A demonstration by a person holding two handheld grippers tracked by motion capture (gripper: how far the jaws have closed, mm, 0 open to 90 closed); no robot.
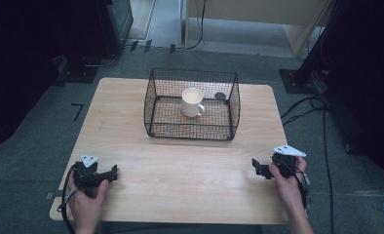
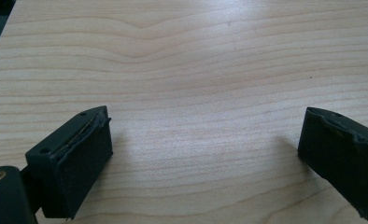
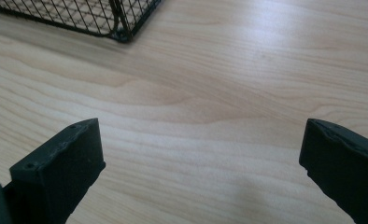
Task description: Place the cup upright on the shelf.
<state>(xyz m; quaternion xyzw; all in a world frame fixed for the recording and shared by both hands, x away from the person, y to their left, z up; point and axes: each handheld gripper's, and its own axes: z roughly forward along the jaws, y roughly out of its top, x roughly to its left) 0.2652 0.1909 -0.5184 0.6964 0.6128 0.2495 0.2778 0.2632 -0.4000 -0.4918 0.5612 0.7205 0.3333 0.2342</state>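
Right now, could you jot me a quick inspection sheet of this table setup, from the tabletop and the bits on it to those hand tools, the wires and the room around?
Surface: light wooden table, bare between the jaws in both gripper views.
Job's things: white mug upright inside the black wire basket, handle toward the person's right; a small dark round thing by the basket's far wall, too small to identify.
Clutter: nothing seen.
Grippers: left gripper near the front left, right gripper near the front right; both held by hands, jaws apart, holding nothing.
Cables: one trails from each gripper; more lie on the floor at right.
Surroundings: grey carpet, dark stands, pale wooden furniture behind.
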